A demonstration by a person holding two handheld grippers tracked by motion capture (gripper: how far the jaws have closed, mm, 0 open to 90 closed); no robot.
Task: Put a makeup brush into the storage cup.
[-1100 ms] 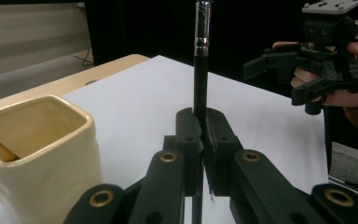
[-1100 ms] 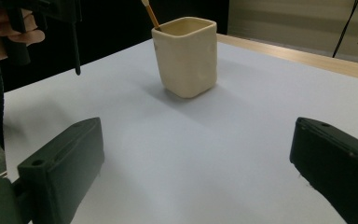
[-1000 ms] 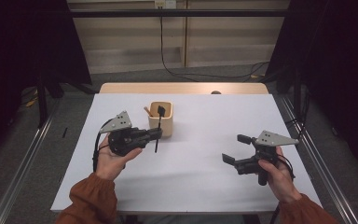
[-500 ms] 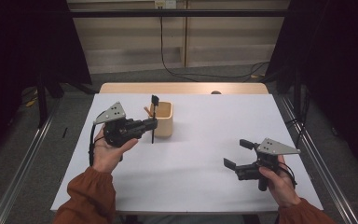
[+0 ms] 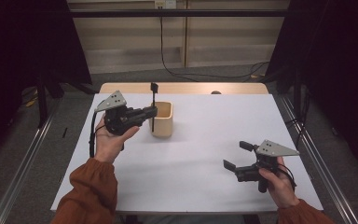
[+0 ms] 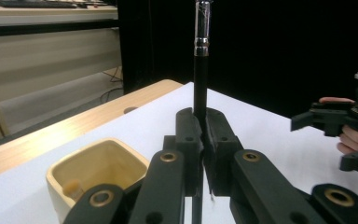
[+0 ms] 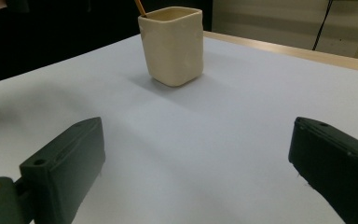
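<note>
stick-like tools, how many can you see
2: a black brush held upright in the shut left gripper beside the cup, and a wooden stick standing in that cup. More may be hidden inside.

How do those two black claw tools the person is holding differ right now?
The left gripper is shut on a black stick held upright beside the cream cup; the right gripper is open, holding nothing. The left is raised; the right sits low, far from the cup. Both are black with grey plates.
</note>
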